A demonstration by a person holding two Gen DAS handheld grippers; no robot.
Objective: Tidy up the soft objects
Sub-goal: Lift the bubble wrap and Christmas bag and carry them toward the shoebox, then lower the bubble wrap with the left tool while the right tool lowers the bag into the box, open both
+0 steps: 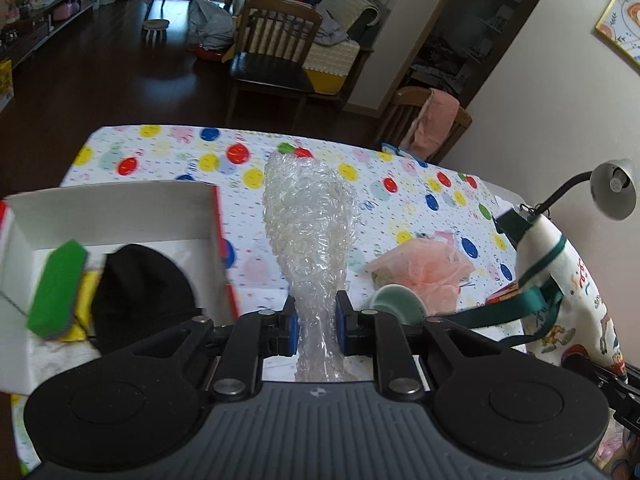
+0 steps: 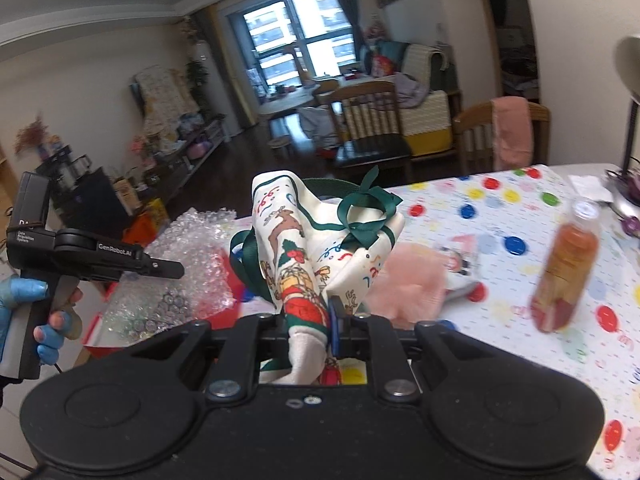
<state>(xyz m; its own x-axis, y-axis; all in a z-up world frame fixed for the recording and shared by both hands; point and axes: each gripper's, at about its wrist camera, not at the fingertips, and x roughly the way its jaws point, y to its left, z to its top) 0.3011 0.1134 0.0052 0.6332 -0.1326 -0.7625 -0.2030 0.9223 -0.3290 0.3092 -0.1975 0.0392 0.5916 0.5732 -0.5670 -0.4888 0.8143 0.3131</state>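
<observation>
So the left wrist cam is the only one that looks down into the white cardboard box (image 1: 116,216): there's a green sponge block (image 1: 58,288), a floppy black fabric thing (image 1: 146,300) and something yellow (image 1: 86,304) under them. The right wrist cam only catches a red corner of that box (image 2: 94,340), mostly hidden behind the bubble wrap (image 2: 188,264). It does show stuff the left cam misses, like an orange plastic bottle (image 2: 566,268) standing well to the right of the box, and the gloved hand (image 2: 38,312) on the left gripper's handle.

Left gripper (image 1: 316,320) is clamped on a crinkly clear bubble wrap roll (image 1: 308,236), held up just right of the box over the polka-dot tablecloth (image 1: 168,152). Right gripper (image 2: 310,320) is pinching a soft white printed cloth bag (image 2: 304,248) with green ribbon straps (image 2: 366,208), lifted further right of the box.

A fluffy pink mesh puff (image 1: 424,268) lies on the cloth between roll and bag, with a round pale-green disc (image 1: 398,304) touching it. Grey gooseneck lamp (image 1: 612,188) is past the bag.
</observation>
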